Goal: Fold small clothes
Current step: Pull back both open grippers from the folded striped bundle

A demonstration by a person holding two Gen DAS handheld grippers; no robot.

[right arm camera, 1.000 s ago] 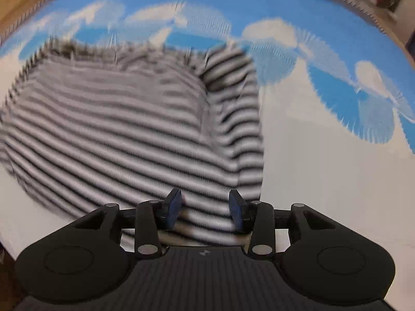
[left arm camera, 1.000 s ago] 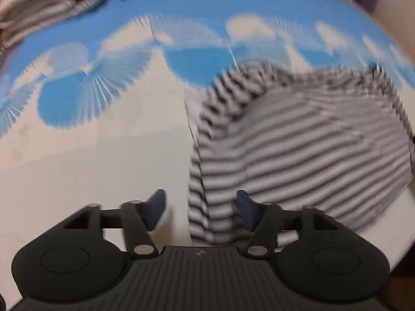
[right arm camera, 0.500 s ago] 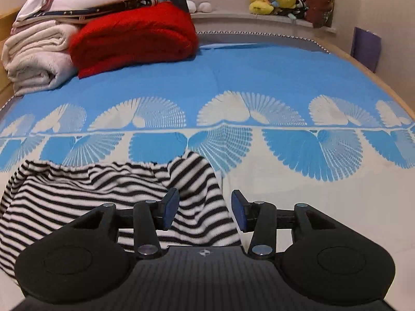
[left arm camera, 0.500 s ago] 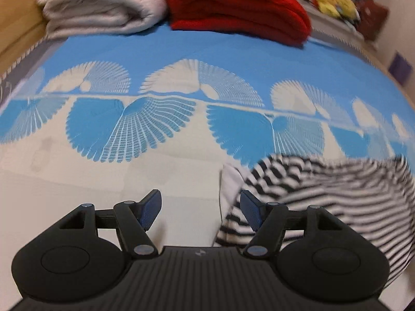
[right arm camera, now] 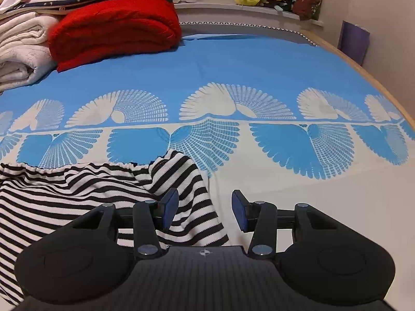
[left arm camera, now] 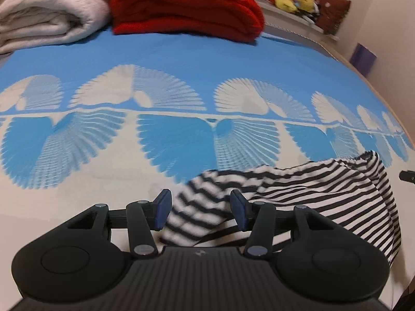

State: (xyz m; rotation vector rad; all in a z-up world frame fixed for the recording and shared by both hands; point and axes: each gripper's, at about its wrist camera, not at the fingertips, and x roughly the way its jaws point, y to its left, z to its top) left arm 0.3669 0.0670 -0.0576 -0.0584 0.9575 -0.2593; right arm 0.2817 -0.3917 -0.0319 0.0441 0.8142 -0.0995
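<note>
Striped garment point(left arm camera: 324, 191) between closing left gripper point(left arm camera: 201, 212) jaws, seemingly ungripped.

Black-and-white striped garment point(left arm camera: 306, 194) point(right arm camera: 85, 189); rumpled, partly folded; lying on patterned bedspread point(right arm camera: 259, 72)

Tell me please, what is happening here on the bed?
A person is folding a small black-and-white striped garment on a blue-and-white bedspread, with a two-finger tool in each hand. The left tool has a corner of the garment between its jaws, which have just been closing but do not yet pinch it. The right tool is open over the garment's other edge. Neither tool holds the cloth. A folded red blanket and white blankets lie at the far end.
</note>
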